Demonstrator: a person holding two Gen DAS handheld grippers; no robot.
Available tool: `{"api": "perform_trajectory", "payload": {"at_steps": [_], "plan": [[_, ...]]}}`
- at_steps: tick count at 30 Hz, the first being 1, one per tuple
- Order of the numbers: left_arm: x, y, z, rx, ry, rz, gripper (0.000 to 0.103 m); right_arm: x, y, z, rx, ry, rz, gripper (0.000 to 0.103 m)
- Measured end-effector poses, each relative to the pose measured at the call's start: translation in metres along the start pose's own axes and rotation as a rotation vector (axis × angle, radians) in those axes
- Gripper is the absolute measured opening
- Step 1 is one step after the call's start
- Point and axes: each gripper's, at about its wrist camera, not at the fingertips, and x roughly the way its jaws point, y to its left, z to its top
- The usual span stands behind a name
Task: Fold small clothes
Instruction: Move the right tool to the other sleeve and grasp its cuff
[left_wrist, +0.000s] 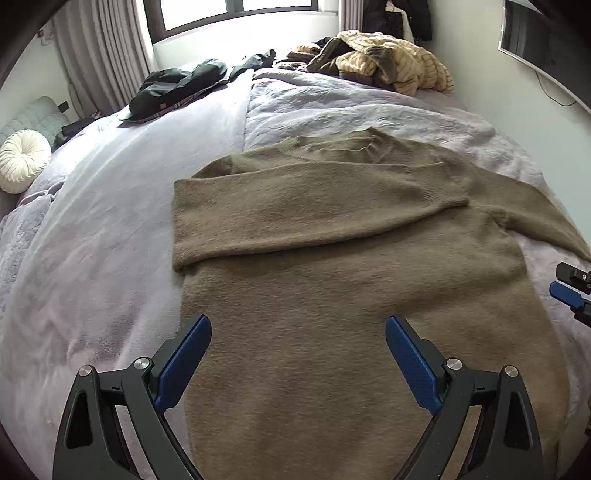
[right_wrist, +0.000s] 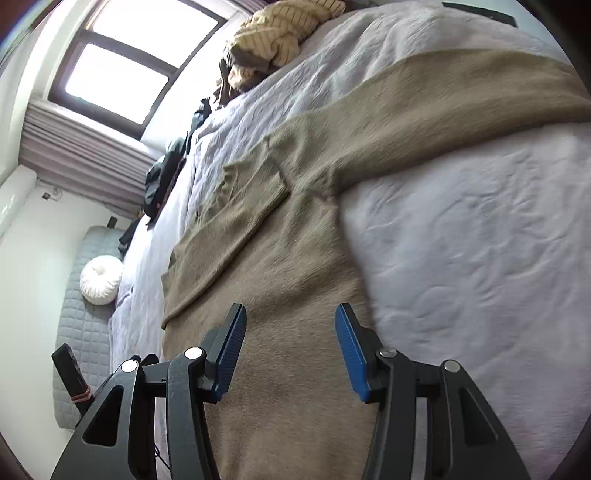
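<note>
My right gripper, fingers apart and empty, hovers over the fuzzy olive-brown knit sweater; its unfolded sleeve stretches toward two o'clock.

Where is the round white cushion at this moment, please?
The round white cushion sits at the far left of both wrist views, by the grey quilted headboard, well left of the brown sweater.

The sweater under both tools is matt, fuzzy brown knit. The bed cover beside it is soft, wrinkled pale cloth. Each tool's fingers are ribbed blue plastic on matt black frames.
</note>
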Motion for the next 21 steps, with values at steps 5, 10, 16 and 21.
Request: {"api": "perform_trajectory", "payload": {"at_steps": [5, 10, 16, 21], "plan": [[-0.023, -0.021, 0.008, 0.020, -0.038, -0.035, 0.096, -0.028, -0.012, 0.008, 0.002, -0.049, 0.006, 0.054], [-0.040, -0.044, 0.017, 0.039, -0.067, -0.067, 0.096, -0.061, -0.015, 0.024, -0.032, -0.110, -0.003, 0.054], [-0.063, -0.079, 0.035, 0.073, -0.106, -0.120, 0.096, -0.101, -0.022, 0.049, -0.039, -0.211, -0.009, 0.054], [-0.087, -0.117, 0.061, 0.100, -0.151, -0.218, 0.096, -0.131, -0.025, 0.062, -0.059, -0.286, -0.030, 0.054]]}}
